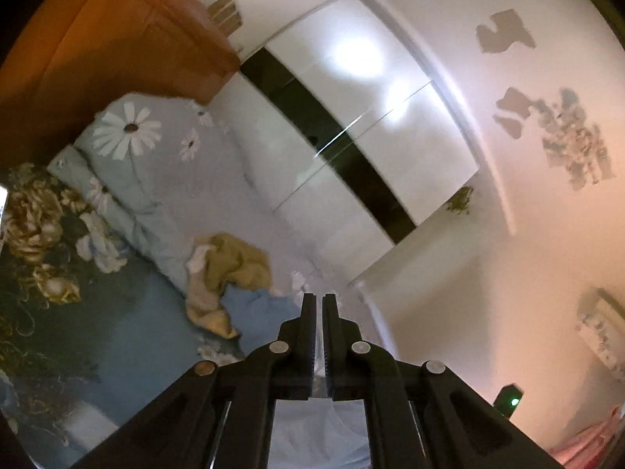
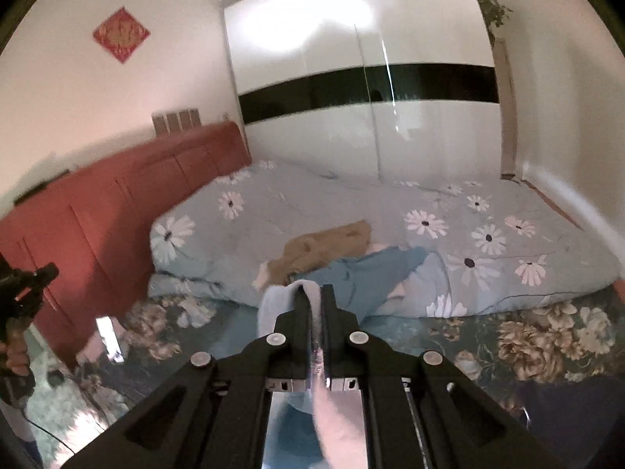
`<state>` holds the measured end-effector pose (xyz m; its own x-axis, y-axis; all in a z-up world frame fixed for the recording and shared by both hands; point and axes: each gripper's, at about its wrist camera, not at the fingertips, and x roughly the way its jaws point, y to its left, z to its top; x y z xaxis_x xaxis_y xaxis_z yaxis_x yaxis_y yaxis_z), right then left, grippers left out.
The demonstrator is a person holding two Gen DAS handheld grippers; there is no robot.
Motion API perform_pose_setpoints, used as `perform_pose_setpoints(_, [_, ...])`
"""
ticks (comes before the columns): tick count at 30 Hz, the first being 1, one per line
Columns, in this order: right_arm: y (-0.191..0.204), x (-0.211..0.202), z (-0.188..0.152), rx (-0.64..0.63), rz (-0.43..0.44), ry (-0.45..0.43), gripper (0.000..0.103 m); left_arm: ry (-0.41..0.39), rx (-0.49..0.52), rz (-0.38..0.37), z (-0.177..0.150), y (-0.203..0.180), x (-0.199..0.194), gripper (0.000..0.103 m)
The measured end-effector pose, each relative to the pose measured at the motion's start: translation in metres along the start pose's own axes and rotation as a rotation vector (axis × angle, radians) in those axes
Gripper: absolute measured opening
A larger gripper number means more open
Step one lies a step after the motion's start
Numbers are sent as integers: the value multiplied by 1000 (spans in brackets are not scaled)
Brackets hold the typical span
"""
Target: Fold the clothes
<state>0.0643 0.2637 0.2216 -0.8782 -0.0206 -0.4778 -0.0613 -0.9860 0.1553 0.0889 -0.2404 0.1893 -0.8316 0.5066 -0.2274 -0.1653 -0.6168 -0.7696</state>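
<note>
My right gripper (image 2: 316, 293) is shut on a light blue cloth (image 2: 273, 305); a fold sticks out past the fingertips and more hangs below the jaws. My left gripper (image 1: 318, 301) is shut with nothing between the fingers, raised and tilted; it also shows at the left edge of the right wrist view (image 2: 43, 273). On the bed lie a tan garment (image 2: 328, 246) and a blue garment (image 2: 351, 277), heaped together; they also show in the left wrist view as the tan garment (image 1: 230, 269) and the blue garment (image 1: 261, 312).
A pale blue daisy-print quilt (image 2: 429, 211) is bunched along the far side of the bed. A dark floral sheet (image 2: 527, 336) covers the near side. A red-brown headboard (image 2: 97, 203) stands at the left. A white wardrobe (image 2: 359, 39) fills the back wall.
</note>
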Motion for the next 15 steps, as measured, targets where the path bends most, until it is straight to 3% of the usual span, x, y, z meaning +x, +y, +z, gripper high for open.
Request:
perform_pose_setpoints(5, [-4,32,-12,13,-29,82,4,186,-69,59,-29,50,51,4])
perform_pose_setpoints(10, [-20,38,-9,80,-23,91,4,417,-50,105,-89,80,115,6])
perform_pose_setpoints(11, [-21,37,-8,86,-21,91,4,454,-45,114,-103,84,127,12])
perform_pose_setpoints(13, [-23,37,-3,97,-14,90,4,539,-51,98,-136,87,147,34])
perform_pose_setpoints(14, [-24,37,-2,99,-10,91,4,573,-48,78,-151,86,157,52])
perform_pose_setpoints(15, [-24,37,0,100,-7,92,4,601,-28,60,-168,84,169,62])
